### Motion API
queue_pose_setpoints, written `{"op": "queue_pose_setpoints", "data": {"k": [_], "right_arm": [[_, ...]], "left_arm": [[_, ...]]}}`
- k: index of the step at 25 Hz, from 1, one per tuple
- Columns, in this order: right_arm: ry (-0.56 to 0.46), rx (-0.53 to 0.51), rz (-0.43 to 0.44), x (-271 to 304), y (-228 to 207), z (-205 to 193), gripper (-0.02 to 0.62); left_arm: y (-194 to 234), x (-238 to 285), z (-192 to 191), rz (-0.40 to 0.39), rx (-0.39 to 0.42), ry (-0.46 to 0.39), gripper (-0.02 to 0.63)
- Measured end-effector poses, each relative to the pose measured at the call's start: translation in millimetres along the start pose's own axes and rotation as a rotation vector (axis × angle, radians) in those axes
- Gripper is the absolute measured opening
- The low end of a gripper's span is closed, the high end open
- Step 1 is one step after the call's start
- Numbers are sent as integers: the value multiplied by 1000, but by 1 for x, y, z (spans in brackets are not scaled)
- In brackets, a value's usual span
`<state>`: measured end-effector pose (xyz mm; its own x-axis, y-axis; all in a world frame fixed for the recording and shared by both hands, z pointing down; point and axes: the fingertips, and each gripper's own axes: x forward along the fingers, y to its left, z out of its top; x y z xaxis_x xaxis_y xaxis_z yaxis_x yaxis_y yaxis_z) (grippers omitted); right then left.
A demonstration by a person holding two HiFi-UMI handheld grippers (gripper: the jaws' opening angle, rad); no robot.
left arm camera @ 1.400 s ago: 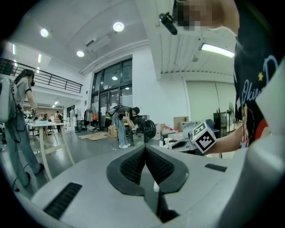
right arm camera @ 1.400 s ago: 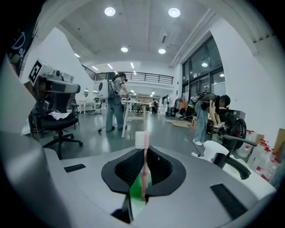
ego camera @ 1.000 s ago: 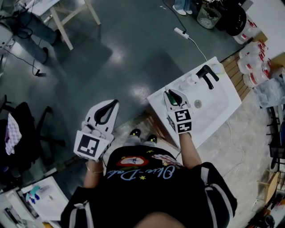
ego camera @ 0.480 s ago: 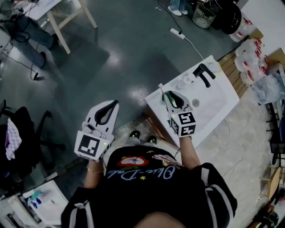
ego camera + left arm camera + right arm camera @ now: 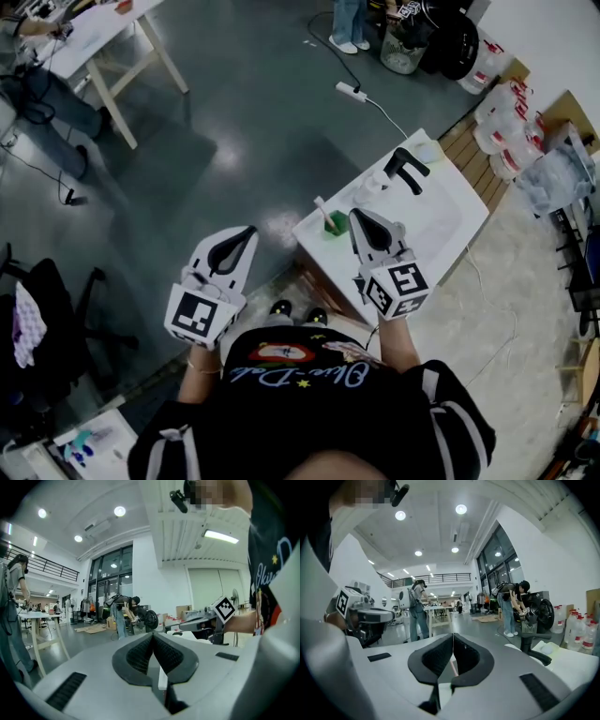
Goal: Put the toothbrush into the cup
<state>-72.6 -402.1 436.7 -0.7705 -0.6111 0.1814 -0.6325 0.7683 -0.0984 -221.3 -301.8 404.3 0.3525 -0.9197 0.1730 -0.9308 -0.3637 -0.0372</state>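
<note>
Toothbrush (image 5: 323, 208) standing in cup (image 5: 337, 226), leaning left

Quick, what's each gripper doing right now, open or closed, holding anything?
Left gripper: jaws closed, holding nothing.
Right gripper: jaws closed, holding nothing; the toothbrush stands in the green cup.

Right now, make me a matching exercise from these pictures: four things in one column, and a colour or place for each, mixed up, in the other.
Things
1. toothbrush
2. cup
3. tap
4. left gripper

Descriptions
A. black, at the far side of the sink
B. green, on a corner of the sink
C. over the floor, away from the sink, jaws together
D. standing in the cup

Pairs: 1-D, 2-B, 3-A, 4-C
</note>
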Motion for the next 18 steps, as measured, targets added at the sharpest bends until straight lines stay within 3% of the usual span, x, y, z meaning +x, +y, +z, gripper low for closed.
{"op": "queue_pose_setpoints", "data": {"k": [10,18], "right_arm": [[-127,11,17,-18,6,41,0],[-129,-1,39,-14,9,44,-2]], "left_arm": [[-7,15,10,-39,18,-5,-5],[-3,14,9,-26,22,-4,-5]]}}
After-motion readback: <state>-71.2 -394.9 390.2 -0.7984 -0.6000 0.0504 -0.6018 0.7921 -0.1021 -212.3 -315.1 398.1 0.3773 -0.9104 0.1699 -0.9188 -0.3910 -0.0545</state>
